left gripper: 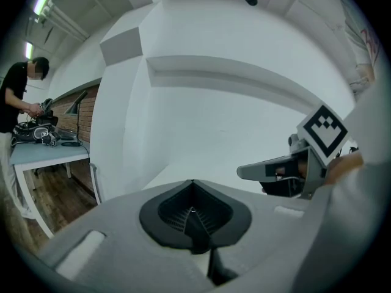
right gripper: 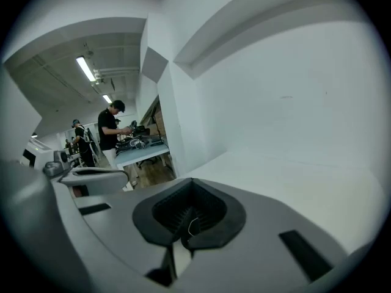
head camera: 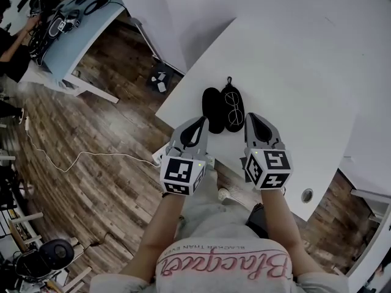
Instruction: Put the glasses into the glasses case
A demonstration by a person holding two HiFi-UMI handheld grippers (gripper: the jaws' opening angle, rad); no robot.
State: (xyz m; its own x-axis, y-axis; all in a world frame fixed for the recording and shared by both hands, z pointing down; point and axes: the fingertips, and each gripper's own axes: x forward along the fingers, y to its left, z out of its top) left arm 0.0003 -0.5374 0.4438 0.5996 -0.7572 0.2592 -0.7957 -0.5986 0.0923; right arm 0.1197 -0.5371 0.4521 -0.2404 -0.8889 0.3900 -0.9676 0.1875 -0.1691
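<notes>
Glasses [head camera: 233, 107]: I see them lying in the open glasses case [head camera: 212, 111].
Left gripper [head camera: 200, 124]: pinched closed, holding nothing.
Right gripper [head camera: 252, 119]: the same.
Left to do: maybe only closing the case.

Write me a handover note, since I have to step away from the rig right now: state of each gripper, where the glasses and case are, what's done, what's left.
Left gripper: jaws together, holding nothing, over the near edge of the white table.
Right gripper: jaws together, holding nothing, beside the left one.
Glasses case: black, lying open on the table just beyond and between the two gripper tips.
Glasses: lying in the case's right half.
Done: the glasses appear to be inside the case.
Left: the case is not yet closed, so close it if that is wanted.
</notes>
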